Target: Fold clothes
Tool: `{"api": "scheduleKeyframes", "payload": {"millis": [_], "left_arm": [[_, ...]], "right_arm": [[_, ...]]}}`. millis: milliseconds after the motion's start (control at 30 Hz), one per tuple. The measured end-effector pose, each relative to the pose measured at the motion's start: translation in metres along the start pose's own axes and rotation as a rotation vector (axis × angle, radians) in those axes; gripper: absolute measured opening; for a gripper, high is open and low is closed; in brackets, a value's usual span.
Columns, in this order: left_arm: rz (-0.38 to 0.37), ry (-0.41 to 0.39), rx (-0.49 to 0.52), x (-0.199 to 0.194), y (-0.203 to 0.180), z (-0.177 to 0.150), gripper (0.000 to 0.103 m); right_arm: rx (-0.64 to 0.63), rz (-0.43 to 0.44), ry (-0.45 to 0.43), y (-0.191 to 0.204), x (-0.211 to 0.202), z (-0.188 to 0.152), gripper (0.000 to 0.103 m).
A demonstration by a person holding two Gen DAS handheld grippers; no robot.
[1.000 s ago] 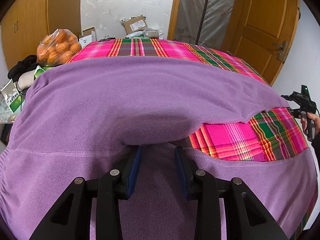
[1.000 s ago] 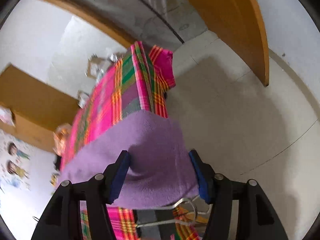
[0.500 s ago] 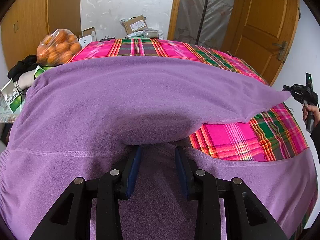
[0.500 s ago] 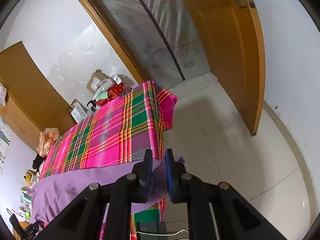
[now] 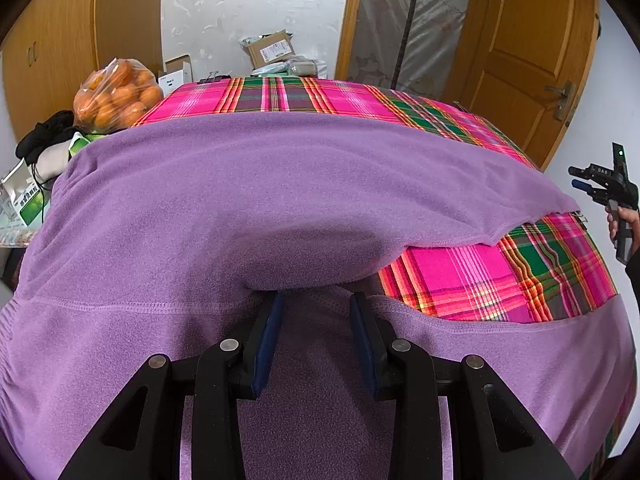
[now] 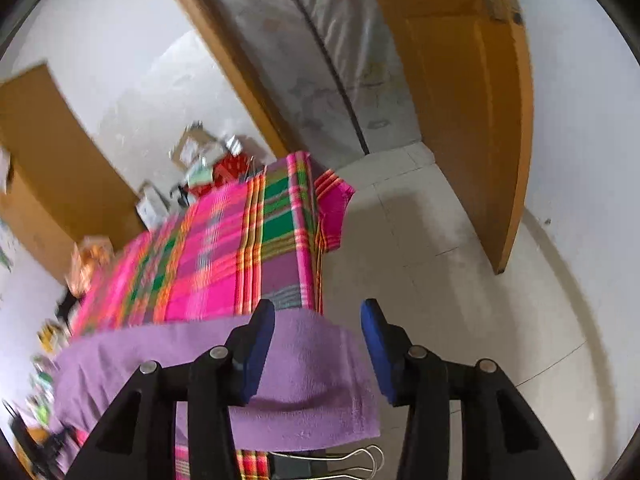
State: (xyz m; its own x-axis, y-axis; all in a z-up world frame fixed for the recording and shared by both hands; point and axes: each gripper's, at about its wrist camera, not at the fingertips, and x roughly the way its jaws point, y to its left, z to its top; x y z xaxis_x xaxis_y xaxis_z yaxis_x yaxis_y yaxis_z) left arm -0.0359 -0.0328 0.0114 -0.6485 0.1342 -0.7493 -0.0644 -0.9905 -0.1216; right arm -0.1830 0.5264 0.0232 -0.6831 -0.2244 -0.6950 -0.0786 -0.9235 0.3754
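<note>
A purple fleece garment [image 5: 280, 184] lies spread over the pink plaid table [image 5: 460, 276], its far layer folded toward me. My left gripper [image 5: 316, 300] rests on it at the near edge. Its jaws stand apart, their tips tucked under the fold, and only flat fabric shows between the pads. In the right wrist view, my right gripper [image 6: 318, 308] hovers over the garment's end [image 6: 304, 380] at the table's right edge. Its jaws are opening, and the cloth lies below them, free of the pads. The left wrist view shows the right gripper [image 5: 573, 177] in a hand [image 5: 622, 220], clear of the cloth corner.
A bag of oranges [image 5: 116, 96], dark clothes [image 5: 48, 136] and small boxes [image 5: 24, 200] crowd the table's left end. Cardboard boxes [image 5: 270, 50] stand beyond the far edge. A wooden door [image 5: 532, 60] and tiled floor [image 6: 440, 260] lie to the right. Wire binder clips [image 6: 360, 460] hold the tablecloth.
The right gripper closed on the garment's end half a second ago, and its jaws now stand apart with the cloth lying loose. It has risen. The left gripper and the cloth under it are unchanged.
</note>
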Motion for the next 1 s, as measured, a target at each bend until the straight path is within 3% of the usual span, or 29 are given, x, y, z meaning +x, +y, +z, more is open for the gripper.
{"api": "scheduleKeyframes", "payload": {"millis": [200,233,333,400,600,667,767,900,1000], "left_arm": [[-0.003,0.0,-0.002,0.0,0.001,0.0,0.036],[-0.005,-0.001,-0.003,-0.001,0.002,0.0,0.036],[-0.008,-0.001,-0.006,-0.001,0.003,0.0,0.036],[-0.01,-0.002,-0.008,-0.001,0.002,0.0,0.036],[-0.013,-0.002,-0.011,-0.001,0.002,0.0,0.036],[-0.014,-0.002,-0.012,0.0,0.002,0.0,0.036],[-0.016,-0.002,-0.013,0.0,0.002,0.0,0.036],[-0.026,-0.004,-0.021,-0.001,0.004,-0.001,0.036],[-0.024,-0.004,-0.019,-0.001,0.003,0.0,0.036]], "right_arm": [[-0.088,-0.02,0.152,0.019,0.04,-0.009,0.043],[-0.084,-0.009,0.155,0.02,0.042,-0.009,0.026],[-0.141,-0.052,0.139,0.029,0.038,-0.008,0.018],[-0.175,-0.072,0.124,0.033,0.034,-0.007,0.005],[-0.162,-0.046,-0.036,0.04,0.004,0.011,0.004],[-0.181,-0.07,-0.034,0.045,0.006,0.012,0.004],[-0.174,-0.133,0.056,0.044,0.025,0.009,0.008],[-0.103,-0.203,0.034,0.026,0.015,0.003,0.018],[-0.104,-0.181,0.014,0.028,-0.002,-0.001,0.019]]}}
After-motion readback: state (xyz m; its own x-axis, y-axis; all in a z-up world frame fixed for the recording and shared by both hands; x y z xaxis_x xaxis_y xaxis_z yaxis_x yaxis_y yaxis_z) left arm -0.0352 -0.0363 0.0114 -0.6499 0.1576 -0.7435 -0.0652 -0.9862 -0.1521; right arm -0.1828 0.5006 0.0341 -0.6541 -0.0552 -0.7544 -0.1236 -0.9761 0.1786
